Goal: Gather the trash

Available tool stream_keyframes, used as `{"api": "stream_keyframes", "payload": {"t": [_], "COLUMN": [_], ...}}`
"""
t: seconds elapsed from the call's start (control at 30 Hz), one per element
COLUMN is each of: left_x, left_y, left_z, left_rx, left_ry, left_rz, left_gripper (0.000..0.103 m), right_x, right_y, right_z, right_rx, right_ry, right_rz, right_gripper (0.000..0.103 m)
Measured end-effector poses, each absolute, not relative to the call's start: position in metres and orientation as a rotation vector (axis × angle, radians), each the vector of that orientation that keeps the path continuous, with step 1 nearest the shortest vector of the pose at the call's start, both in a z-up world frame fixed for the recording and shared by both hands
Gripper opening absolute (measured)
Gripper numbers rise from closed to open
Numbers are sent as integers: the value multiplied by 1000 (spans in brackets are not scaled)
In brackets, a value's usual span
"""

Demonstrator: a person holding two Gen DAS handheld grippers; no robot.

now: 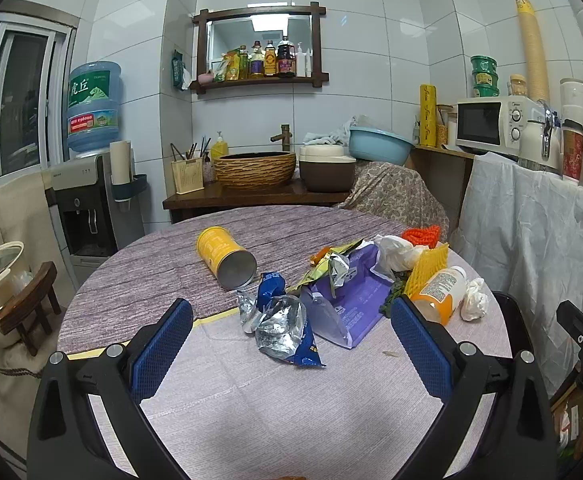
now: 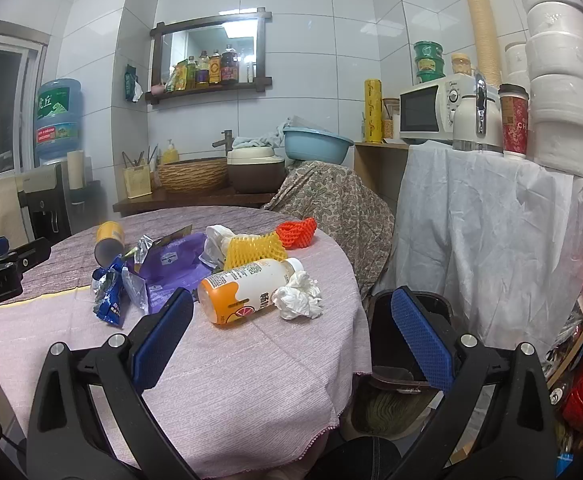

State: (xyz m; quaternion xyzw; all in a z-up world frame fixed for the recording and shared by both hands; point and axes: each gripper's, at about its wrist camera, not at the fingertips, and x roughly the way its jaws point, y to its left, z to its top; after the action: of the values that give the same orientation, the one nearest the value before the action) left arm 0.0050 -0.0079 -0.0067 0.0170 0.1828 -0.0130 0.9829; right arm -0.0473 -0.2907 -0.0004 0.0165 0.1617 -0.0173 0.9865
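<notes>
Currently both tongs spread wide, nothing between the blue pads: left gripper [image 1: 291, 344] poised above the near part of the round table [image 1: 275, 412], right gripper [image 2: 291, 332] out over the table's right edge, its right finger [image 2: 421, 340] in front of a dark bin [image 2: 391, 364] on the floor just beside the table. Trash scattered across the pale lilac cloth. Crumpled blue-and-silver snack wrapper [image 1: 281, 320] nearest the left gripper, touching a flattened purple pouch [image 1: 351, 300] to its right. Yellow cylindrical can [image 1: 225, 256] on its side farther back, open end toward the camera. Torn gold-and-silver foil bag [image 1: 331, 258] on top of the pouch. White plastic bag [image 1: 397, 252], yellow foam fruit net [image 2: 255, 246] and orange foam fruit net [image 2: 297, 232] bunched toward the far right. Orange-and-white drink bottle [image 2: 247, 292] on its side near the right edge, touching a crumpled white tissue [image 2: 297, 296]. Microwave [image 2: 431, 114] on a shelf beyond, well apart from the table.
</notes>
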Motion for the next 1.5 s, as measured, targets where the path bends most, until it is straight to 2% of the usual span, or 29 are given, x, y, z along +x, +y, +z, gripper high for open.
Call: {"api": "stream_keyframes", "payload": {"t": [0.67, 1.2, 1.5], "left_x": [18, 65, 86], "left_y": [-5, 3, 13], "left_z": [-19, -54, -66], "left_rx": [19, 6, 24], "left_ry": [432, 681, 758], "left_rz": [-91, -141, -169], "left_gripper": [98, 98, 98], "right_x": [-36, 14, 50], "right_y": [-290, -292, -304], "right_z": [-12, -69, -72], "right_rx": [2, 6, 21], "right_ry": [369, 593, 645], "right_rz": [-14, 74, 82], "right_gripper": [98, 98, 98]}}
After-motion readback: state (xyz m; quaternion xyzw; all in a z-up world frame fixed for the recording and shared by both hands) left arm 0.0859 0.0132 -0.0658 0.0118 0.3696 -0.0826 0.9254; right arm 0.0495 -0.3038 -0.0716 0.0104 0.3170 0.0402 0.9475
